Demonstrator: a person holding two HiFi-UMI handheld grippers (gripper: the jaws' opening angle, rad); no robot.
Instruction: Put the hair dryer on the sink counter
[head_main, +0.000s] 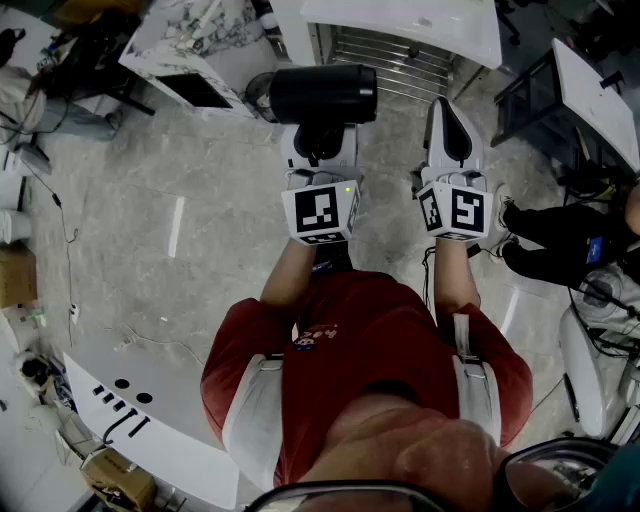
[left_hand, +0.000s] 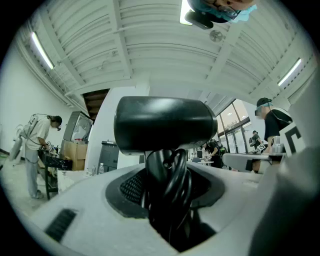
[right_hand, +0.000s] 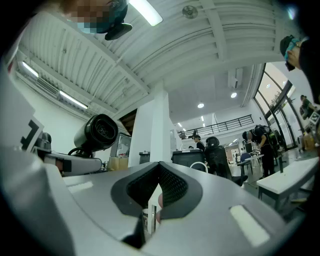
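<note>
The left gripper (head_main: 320, 140) has its jaws clamped on the handle (left_hand: 167, 190) of the black hair dryer (head_main: 322, 95), with the coiled cord (left_hand: 179, 182) trapped against the handle between them. The jaws stand fairly wide because handle and cord together fill the gap. The hair dryer is carried in the air over the floor (head_main: 150, 230), resting on no surface. It rises straight out of the jaws: the handle runs along their line, and the barrel sits across the top, its long axis crosswise to the person, left to right. From the right gripper view one round end of the barrel (right_hand: 97, 132) faces that side.

The right gripper (head_main: 446, 112) is held just beside the left one, to its right, with its jaws pressed together on nothing. The left hand alone carries the load.

A white surface (head_main: 420, 25) lies just ahead of the barrel, at the top edge of the head view. No sink shows, so I cannot tell whether this is the counter meant. If it is, the coming move is probably a forward reach and a lowering, barrel kept level. No container shows near either pair of jaws.
</note>
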